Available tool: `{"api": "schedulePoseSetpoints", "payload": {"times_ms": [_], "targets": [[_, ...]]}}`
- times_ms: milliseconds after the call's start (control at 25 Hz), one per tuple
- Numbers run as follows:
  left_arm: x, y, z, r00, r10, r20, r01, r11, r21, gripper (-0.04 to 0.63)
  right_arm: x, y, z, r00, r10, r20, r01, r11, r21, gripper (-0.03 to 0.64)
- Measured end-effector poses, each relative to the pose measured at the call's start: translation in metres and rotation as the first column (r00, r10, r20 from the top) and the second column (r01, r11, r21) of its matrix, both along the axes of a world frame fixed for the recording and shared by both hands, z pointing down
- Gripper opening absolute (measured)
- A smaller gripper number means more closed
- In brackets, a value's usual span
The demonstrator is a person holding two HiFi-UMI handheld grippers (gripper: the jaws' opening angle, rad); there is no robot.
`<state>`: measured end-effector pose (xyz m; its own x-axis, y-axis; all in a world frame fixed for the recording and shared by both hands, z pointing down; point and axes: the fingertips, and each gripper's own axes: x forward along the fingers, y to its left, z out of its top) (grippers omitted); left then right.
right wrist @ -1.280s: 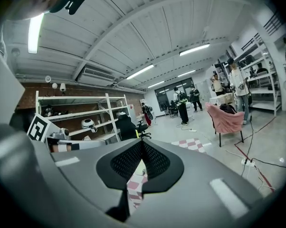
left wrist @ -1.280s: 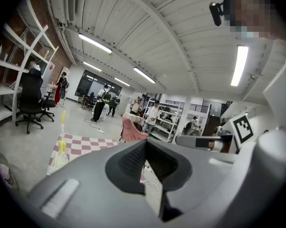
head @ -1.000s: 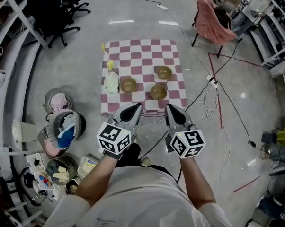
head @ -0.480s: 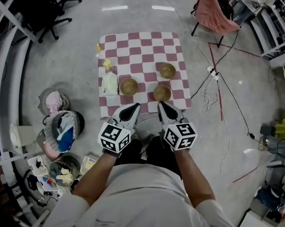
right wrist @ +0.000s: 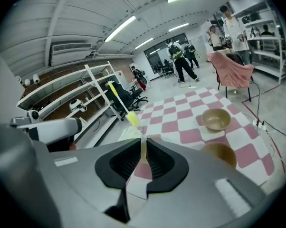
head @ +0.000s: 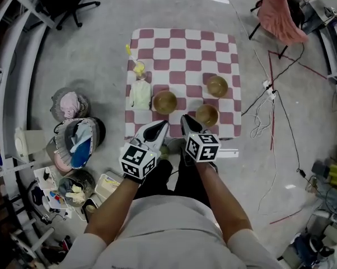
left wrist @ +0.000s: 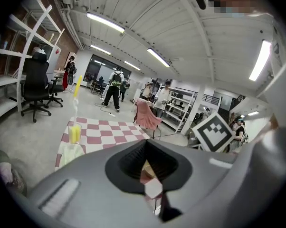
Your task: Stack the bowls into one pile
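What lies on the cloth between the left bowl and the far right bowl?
Nothing: only bare checkered cloth lies between the left bowl and the far right bowl. The head view shows this.

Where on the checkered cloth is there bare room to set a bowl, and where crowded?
The far half of the checkered cloth, beyond the bowls, is bare. So is the strip between the left bowl and the far right bowl and near right bowl. The left edge is crowded by a yellow brush and pale bundle.
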<state>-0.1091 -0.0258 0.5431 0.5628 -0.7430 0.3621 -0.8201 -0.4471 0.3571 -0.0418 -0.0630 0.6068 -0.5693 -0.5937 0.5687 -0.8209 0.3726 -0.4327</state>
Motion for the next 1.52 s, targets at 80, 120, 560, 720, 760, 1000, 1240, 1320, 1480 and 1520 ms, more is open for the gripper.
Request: {"api": "schedulePoseSetpoints", "payload": {"times_ms": [80,120,560,720,760,1000,1240,1320,1480,1520], "targets": [[-0.003,-0.006,0.009,1.000,-0.020,0.002,0.020,1.000,-0.022,0.006,-0.005,-0.011,0.020,1.000,-0.003,0.000,0.003,0.999,-0.039,0.055],[-0.005,-0.009,0.013,0.999,-0.033,0.002,0.033,0.999,-0.031,0.006,-0.006,-0.015,0.030,1.000,-0.005,-0.004,0.005,0.998,-0.059,0.057],[-0.016,-0.034,0.060,0.992,-0.128,0.011,0.128,0.985,-0.118,0.006,-0.020,-0.044,0.130,0.999,0.003,-0.048,-0.016,0.960,-0.280,0.072],[-0.016,-0.033,0.068,0.990,-0.142,0.010,0.142,0.980,-0.143,0.006,-0.026,-0.049,0.149,0.999,0.029,-0.019,-0.034,0.936,-0.349,0.072],[-0.016,-0.032,0.070,0.989,-0.145,0.011,0.145,0.978,-0.148,0.006,-0.028,-0.049,0.153,0.999,0.031,-0.015,-0.034,0.930,-0.366,0.072],[-0.020,-0.031,0.076,0.985,-0.173,0.013,0.173,0.969,-0.174,0.006,-0.027,-0.055,0.167,0.998,0.067,-0.015,-0.067,0.901,-0.428,0.064],[-0.022,-0.030,0.077,0.985,-0.173,0.019,0.174,0.969,-0.175,0.006,-0.023,-0.057,0.169,0.994,0.112,-0.002,-0.101,0.889,-0.447,0.018],[-0.021,-0.031,0.076,0.985,-0.169,0.017,0.170,0.970,-0.172,0.006,-0.020,-0.059,0.164,0.992,0.124,0.011,-0.106,0.890,-0.444,0.018],[-0.016,-0.033,0.071,0.988,-0.152,0.009,0.152,0.976,-0.159,0.006,-0.013,-0.062,0.142,0.991,0.127,0.032,-0.102,0.901,-0.422,0.018],[-0.013,-0.033,0.069,0.989,-0.145,0.007,0.145,0.977,-0.155,0.006,-0.009,-0.062,0.135,0.991,0.128,0.035,-0.102,0.904,-0.415,0.018]]}}
